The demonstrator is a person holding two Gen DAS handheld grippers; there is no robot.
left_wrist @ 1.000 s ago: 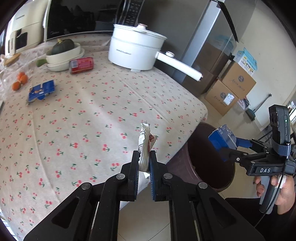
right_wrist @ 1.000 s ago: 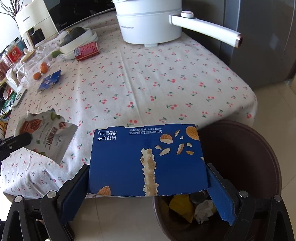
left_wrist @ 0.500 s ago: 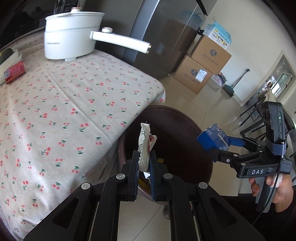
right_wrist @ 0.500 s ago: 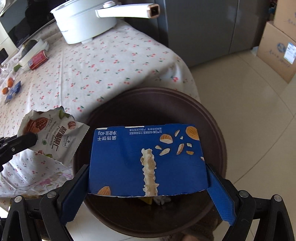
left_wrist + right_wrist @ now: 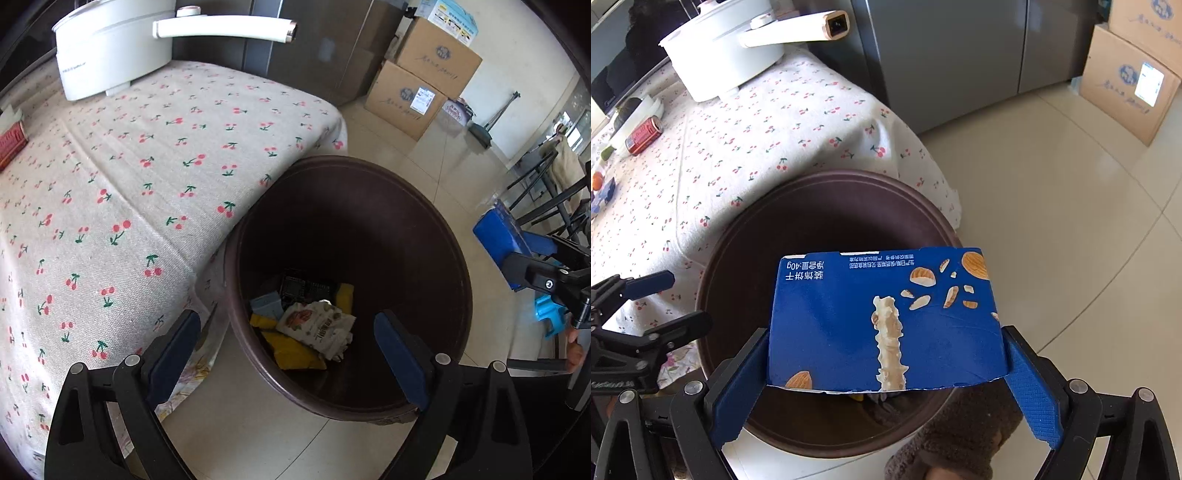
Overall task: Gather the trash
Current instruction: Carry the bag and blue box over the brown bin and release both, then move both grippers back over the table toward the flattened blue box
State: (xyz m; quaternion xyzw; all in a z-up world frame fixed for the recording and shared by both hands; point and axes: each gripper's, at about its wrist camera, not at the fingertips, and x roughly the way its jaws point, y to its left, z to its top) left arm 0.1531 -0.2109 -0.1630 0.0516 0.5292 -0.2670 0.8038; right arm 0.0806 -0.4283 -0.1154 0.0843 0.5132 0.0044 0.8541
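Observation:
A dark brown trash bin stands on the floor against the table edge. My left gripper hangs over it. Its jaws are opening wide and nothing is between them. A white nut snack wrapper lies at the bottom of the bin on yellow and blue trash. My right gripper is shut on a blue cardboard biscuit box, held above the bin. The box hides most of the bin's bottom in the right wrist view. The left gripper shows there at the bin's left rim, the right gripper at the far right of the left wrist view.
A table under a cherry-print cloth carries a white electric pot with a long handle and a red can. A grey fridge and cardboard boxes stand behind. Dark chair legs are at the right.
Both grippers moved from above the table to above the bin. The left gripper opened and the white wrapper dropped into the bin. The right gripper kept its hold on the blue box.

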